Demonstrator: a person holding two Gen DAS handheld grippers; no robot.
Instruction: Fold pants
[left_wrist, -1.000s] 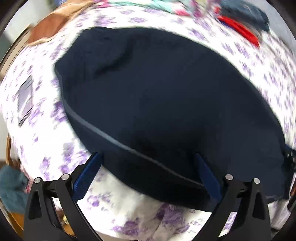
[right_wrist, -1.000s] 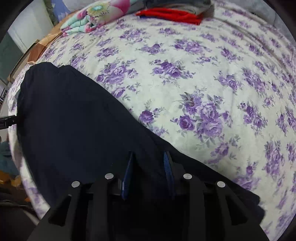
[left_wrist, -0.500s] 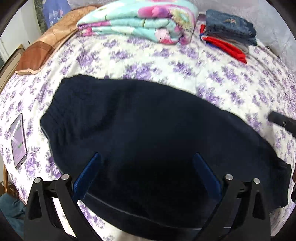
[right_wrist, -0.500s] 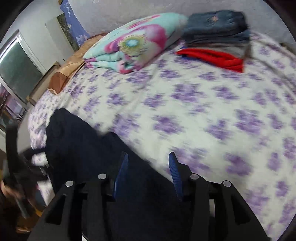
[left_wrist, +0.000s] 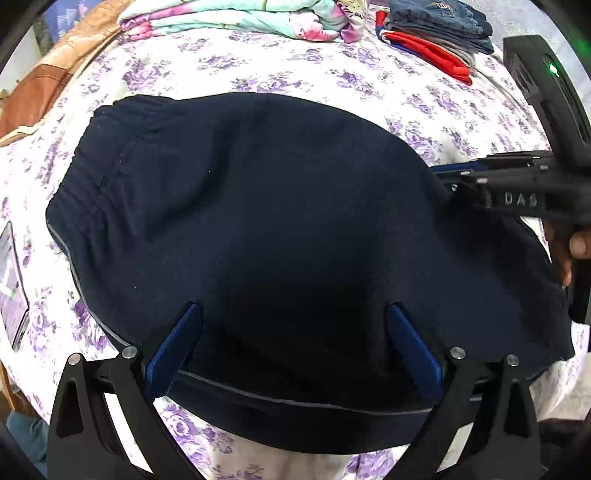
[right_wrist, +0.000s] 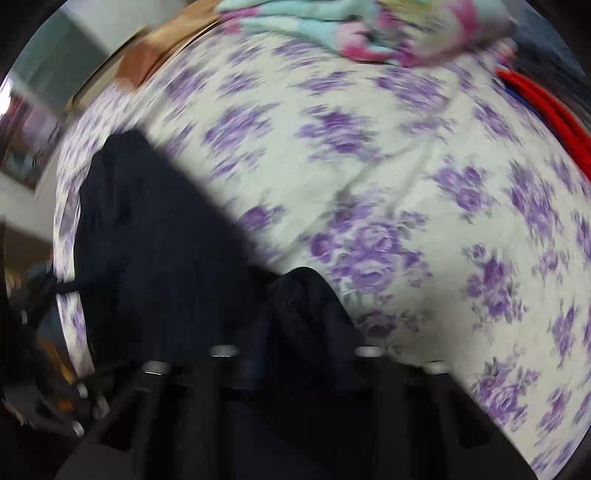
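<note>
The bed fills the room, its purple-flowered sheet carrying everything. Spread across its near edge lie the dark navy pants, already doubled over, elastic waistband bunched toward the left side, presumably flattened out here so the next fold goes clean. Up along the far edge sits a folded floral blanket, with a stack of folded clothes beside it toward the far right corner, looking like finished pieces parked out of the way. A phone rests on the sheet at the left edge.

Now the right gripper, reaching in from the right side: its jaws are closing, and in its own blurred view a hump of navy cloth bulges up right between them, so it looks to be pinching the far edge of the pants for a lift. A hand shows just behind it.

The left gripper hangs over the near hem, jaws spread wide, blue pads straddling the fabric but clamping nothing; waiting its turn, I'd judge.
</note>
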